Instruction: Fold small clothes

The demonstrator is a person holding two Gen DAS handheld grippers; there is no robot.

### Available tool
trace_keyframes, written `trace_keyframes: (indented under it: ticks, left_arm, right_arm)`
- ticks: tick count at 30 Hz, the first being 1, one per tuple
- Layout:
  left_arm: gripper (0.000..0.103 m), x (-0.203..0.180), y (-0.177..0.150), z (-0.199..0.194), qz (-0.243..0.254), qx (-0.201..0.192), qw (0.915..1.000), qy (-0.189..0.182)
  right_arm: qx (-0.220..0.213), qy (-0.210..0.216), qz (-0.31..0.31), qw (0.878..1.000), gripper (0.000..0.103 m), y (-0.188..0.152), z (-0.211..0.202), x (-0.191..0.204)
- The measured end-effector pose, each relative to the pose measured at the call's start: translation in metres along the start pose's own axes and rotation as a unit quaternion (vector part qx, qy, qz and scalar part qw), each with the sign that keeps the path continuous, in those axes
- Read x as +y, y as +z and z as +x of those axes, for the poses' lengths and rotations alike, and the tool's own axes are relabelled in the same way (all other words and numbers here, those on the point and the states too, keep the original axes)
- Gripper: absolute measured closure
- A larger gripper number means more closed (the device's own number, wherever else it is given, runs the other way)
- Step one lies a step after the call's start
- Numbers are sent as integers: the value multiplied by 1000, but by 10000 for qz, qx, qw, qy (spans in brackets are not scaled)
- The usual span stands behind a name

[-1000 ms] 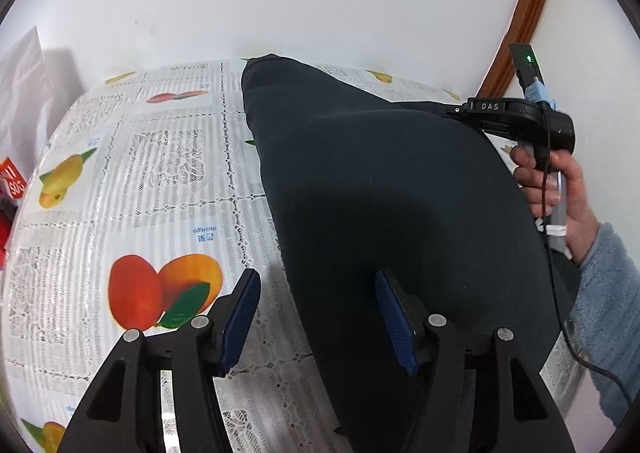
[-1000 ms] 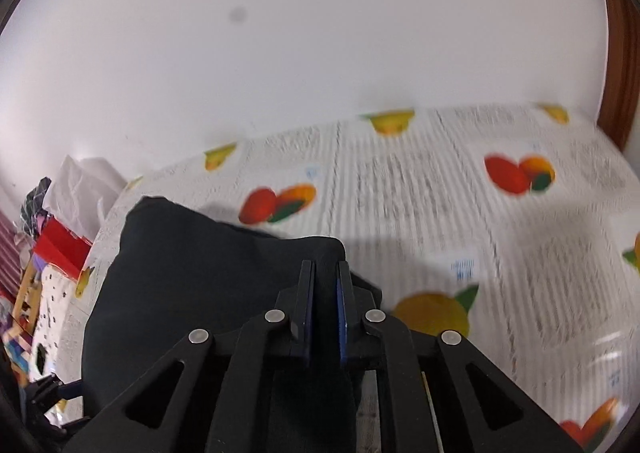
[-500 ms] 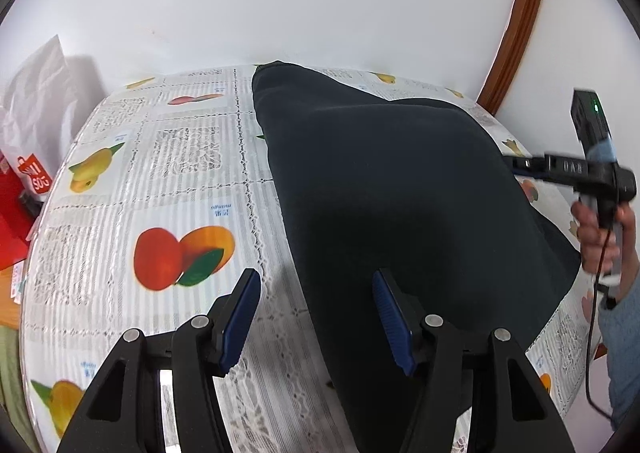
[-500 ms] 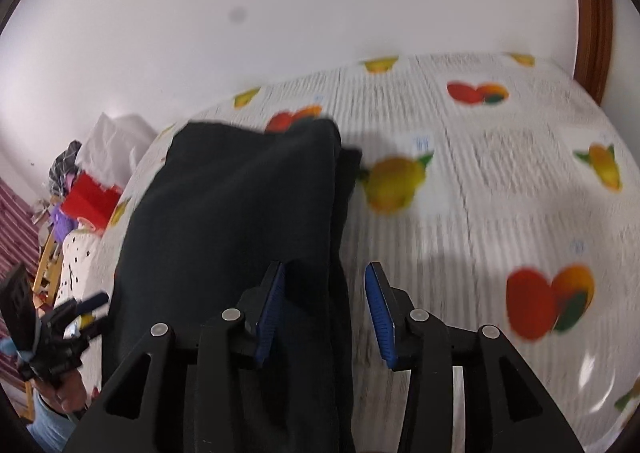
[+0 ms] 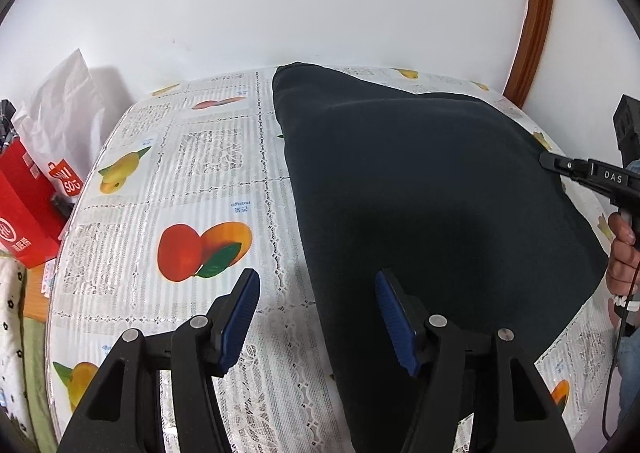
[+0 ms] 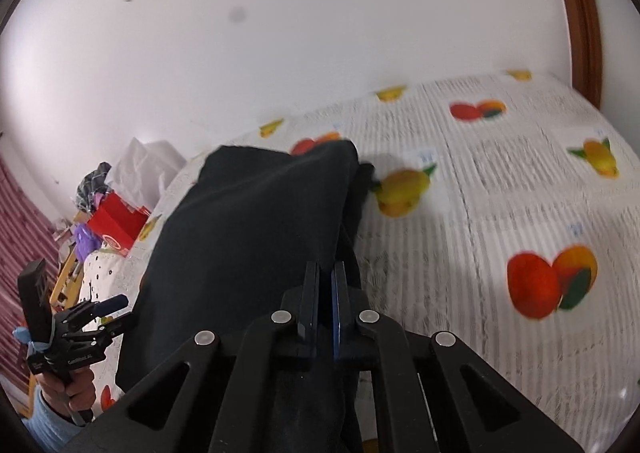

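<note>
A black garment (image 5: 420, 193) lies folded on the fruit-print tablecloth (image 5: 208, 181), running from the far edge to the near edge. My left gripper (image 5: 316, 317) stands open low over the garment's left edge, one finger above the cloth and the other above the tablecloth, with nothing pinched. In the right wrist view the black garment (image 6: 256, 229) fills the left half, and my right gripper (image 6: 325, 285) is shut with its tips over the garment's right border. I cannot see cloth between its pads. The right gripper (image 5: 550, 164) shows at that border. The left gripper (image 6: 124, 309) appears low on the left.
A red paper bag (image 5: 28, 205) and a white plastic bag (image 5: 60, 105) stand off the table's left side. A wooden door frame (image 5: 532, 25) rises at the back right against the white wall. Bare tablecloth (image 6: 500, 213) stretches to the right of the garment.
My right gripper opened, left the garment's fold lying flat, drew back to the garment's right border and shut again. The left gripper kept its opening and barely moved.
</note>
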State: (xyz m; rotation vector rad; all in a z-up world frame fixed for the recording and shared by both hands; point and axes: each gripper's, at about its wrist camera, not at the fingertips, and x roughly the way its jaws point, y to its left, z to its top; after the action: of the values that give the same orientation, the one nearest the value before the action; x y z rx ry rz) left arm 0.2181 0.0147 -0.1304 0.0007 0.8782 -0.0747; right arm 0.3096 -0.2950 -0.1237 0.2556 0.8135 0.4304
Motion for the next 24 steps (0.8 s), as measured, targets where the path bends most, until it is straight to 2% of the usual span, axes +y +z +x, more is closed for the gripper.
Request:
trace_keyframes:
  ticks: [9, 11, 13, 16, 19, 24]
  left_arm:
    - [44, 4, -16, -20, -22, -64, 9999, -118]
    - [44, 4, -23, -23, 40, -46, 9997, -215]
    - [45, 2, -32, -28, 169, -7, 9994, -314]
    - [45, -2, -47, -35, 372, 43, 9986, -385]
    - [44, -5, -59, -39, 473, 90, 9979, -435]
    - [44, -11, -74, -39, 583, 199, 9971, -442]
  right_arm:
    - [48, -541, -2, 9985, 94, -26, -33, 7]
    - [7, -674, -119, 9977, 88, -40, -45, 12]
    - [-23, -847, -329, 9959, 74, -53, -56, 19]
    - [-49, -1049, -628, 9925, 61, -73, -70, 28]
    - [-16, -1259, -803, 9888, 59, -91, -81, 32]
    - [141, -1249, -847, 9884, 58, -118, -88, 29]
